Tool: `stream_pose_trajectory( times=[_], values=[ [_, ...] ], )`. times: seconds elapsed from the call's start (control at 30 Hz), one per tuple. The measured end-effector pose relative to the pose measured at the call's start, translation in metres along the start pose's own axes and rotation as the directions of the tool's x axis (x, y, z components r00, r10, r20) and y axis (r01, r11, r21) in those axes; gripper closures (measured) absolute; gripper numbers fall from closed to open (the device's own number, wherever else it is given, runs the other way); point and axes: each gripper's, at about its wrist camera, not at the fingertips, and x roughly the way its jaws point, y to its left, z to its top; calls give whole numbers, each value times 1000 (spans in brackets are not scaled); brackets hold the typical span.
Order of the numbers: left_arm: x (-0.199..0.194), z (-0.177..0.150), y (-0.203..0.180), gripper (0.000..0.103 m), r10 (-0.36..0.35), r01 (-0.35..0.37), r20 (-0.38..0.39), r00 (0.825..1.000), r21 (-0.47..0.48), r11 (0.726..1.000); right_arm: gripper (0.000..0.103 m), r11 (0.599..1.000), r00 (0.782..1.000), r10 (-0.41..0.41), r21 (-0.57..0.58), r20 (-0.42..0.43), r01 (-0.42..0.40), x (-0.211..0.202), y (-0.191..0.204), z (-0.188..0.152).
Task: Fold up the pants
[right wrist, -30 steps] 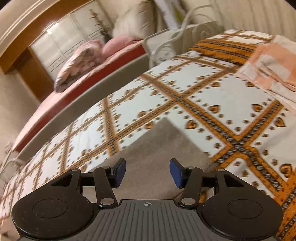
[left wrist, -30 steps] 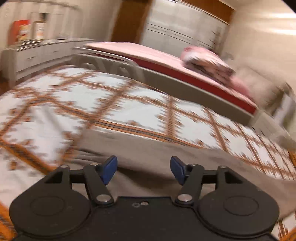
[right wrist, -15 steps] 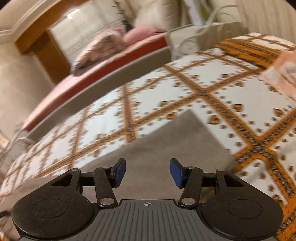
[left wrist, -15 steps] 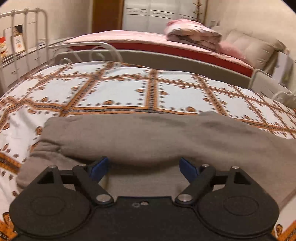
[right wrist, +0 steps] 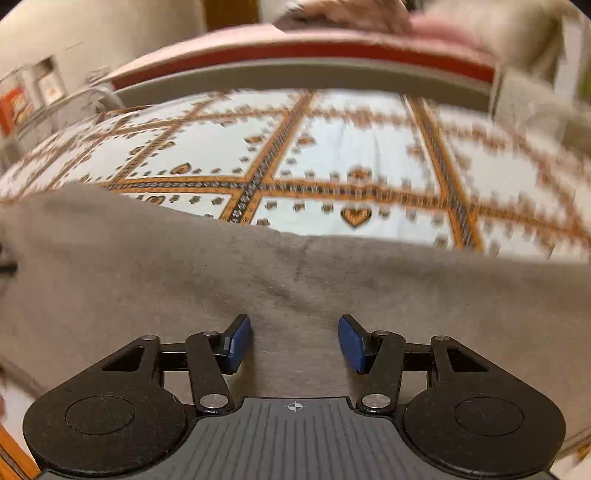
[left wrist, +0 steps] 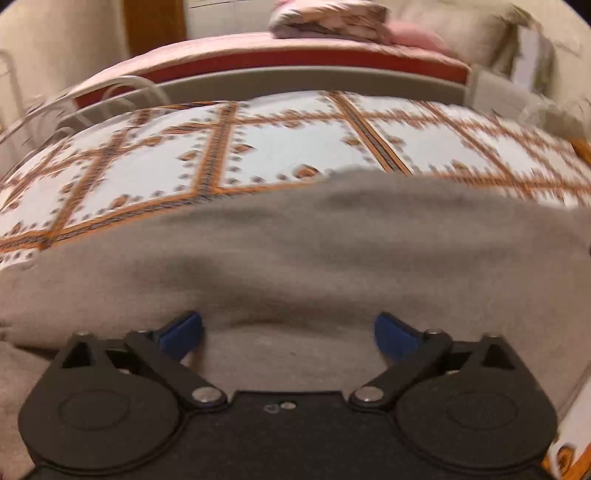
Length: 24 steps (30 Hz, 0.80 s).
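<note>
Grey pants (left wrist: 295,251) lie spread across a bed (left wrist: 288,147) covered by a white quilt with orange bands and heart motifs, filling the lower half of both wrist views from 9 to 3 o'clock. Left gripper (left wrist: 288,332): fingers (left wrist: 181,332) released and spread wide, blue pads low over the cloth, a raised fold of fabric lying just beyond them toward 12 o'clock; whether the pads touch the cloth cannot be told. Right gripper (right wrist: 295,343): fingers (right wrist: 238,343) likewise released, with a narrower gap, poised over flat fabric, nothing between them but the cloth below. In the right view a seam (right wrist: 301,258) runs toward 12 o'clock from the gap to the far edge of the pants. Beyond the quilt, at 12 o'clock, stands a second bed (left wrist: 295,55) with a pink cover and a bundled blanket (left wrist: 328,22). Both views are motion-blurred.
</note>
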Motion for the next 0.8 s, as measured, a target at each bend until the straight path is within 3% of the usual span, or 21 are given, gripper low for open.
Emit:
stream_pose_trajectory(
  times=[0.1,0.2,0.33,0.37,0.4,0.47,0.6,0.7,0.8],
  values=[
    [-34,-3,29,19,26,-17,102,994,-86,996,48,997,994,32,61,106,-39,-36,-19,-5],
    [-70,-16,66,20,119,-84,168,979,-199,976,37,983,990,-26,186,141,-1,-58,-55,-17],
    [-98,-36,110,30,225,-166,152,962,-327,930,37,938,981,-107,342,160,47,-86,-111,-36],
    [-101,-40,119,38,231,-172,133,964,-352,920,37,919,978,-122,390,167,48,-96,-126,-43],
    [-103,-45,126,49,235,-178,108,966,-380,908,37,893,975,-130,448,178,37,-108,-141,-51],
    [-102,-52,134,57,216,-176,55,975,-408,896,37,837,972,-121,548,201,-9,-122,-170,-63],
    [-84,-61,134,54,206,-218,-71,976,-365,905,37,688,975,-94,721,204,-85,-141,-210,-92],
    [-88,-59,128,55,227,-226,-39,973,-360,905,38,573,974,-82,809,211,-127,-153,-229,-113],
    [-92,-52,119,48,245,-230,-2,969,-357,905,40,501,973,-42,847,229,-178,-156,-238,-127]
  ],
)
